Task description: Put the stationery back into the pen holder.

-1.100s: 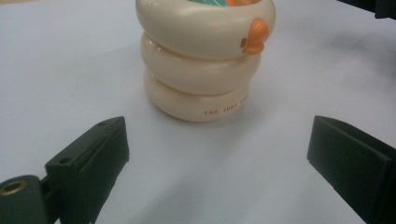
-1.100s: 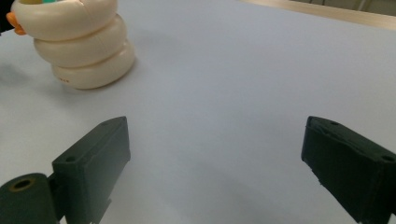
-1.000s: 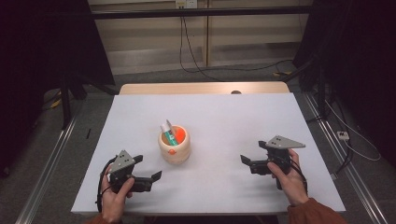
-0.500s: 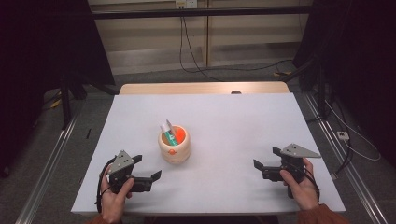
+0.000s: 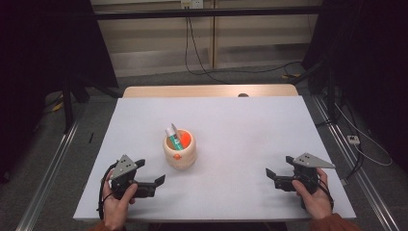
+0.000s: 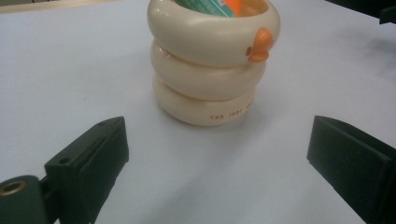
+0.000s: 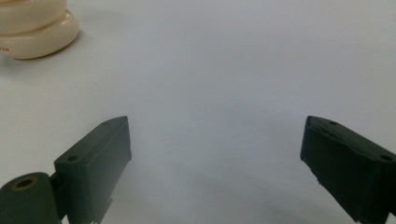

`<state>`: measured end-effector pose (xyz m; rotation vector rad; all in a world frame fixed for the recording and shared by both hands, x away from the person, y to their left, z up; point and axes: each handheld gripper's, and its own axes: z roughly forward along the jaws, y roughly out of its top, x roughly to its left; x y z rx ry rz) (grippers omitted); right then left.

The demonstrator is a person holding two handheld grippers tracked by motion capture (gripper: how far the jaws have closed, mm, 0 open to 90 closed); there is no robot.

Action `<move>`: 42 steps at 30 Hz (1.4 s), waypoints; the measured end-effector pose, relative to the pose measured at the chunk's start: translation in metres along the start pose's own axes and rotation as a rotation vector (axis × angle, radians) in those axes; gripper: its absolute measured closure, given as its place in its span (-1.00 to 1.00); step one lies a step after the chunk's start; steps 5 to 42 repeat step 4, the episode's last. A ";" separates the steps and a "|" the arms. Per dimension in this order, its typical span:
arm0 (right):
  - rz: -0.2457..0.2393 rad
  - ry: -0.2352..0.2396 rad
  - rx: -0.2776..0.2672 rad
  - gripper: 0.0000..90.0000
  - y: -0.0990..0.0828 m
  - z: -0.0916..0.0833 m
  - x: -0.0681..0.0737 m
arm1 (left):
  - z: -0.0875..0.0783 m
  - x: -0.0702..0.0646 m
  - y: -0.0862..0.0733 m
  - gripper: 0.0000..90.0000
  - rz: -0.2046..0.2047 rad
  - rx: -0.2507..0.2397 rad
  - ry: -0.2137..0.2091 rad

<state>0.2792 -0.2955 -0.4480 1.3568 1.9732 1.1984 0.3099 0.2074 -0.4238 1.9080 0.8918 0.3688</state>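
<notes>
Cream ringed cup stands upright mid-table, straight ahead of the left gripper, the nearer one. Both jaw pairs are spread and empty; the right gripper sits well apart, cup off to its left.

One camera looks down from above the near edge of the table. Two ride low, close to the tabletop, both catching the cream cup.
</notes>
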 end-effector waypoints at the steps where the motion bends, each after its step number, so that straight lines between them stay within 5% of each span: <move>1: 0.001 -0.001 0.000 -0.81 0.000 0.000 0.000 | 0.000 0.000 0.000 -0.88 -0.003 -0.001 0.001; 42: 0.002 -0.002 -0.007 -0.81 0.001 0.001 -0.001 | 0.000 0.001 0.000 -0.88 -0.006 -0.001 0.003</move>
